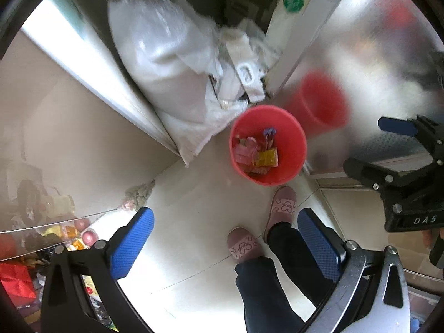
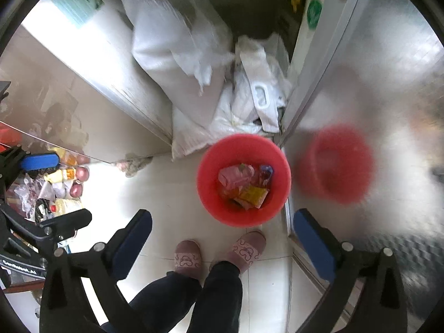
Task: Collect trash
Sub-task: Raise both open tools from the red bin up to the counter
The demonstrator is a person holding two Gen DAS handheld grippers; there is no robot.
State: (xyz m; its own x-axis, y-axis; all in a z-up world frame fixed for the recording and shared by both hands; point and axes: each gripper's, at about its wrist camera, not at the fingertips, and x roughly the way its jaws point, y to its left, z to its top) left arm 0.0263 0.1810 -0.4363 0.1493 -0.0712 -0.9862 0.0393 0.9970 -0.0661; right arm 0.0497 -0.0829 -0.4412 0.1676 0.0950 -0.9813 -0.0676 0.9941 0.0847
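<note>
Pale tiled floor (image 2: 172, 194), red bin (image 2: 211, 194) of crumpled pink and yellow wrappers (image 2: 244, 186)

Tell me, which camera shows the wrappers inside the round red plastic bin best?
The right wrist view: the red plastic bin sits nearer the centre, wrappers larger. The left wrist view shows them smaller.

Tiled floor (image 2: 172, 194); red bucket (image 2: 211, 194); sacks (image 2: 177, 83)
</note>
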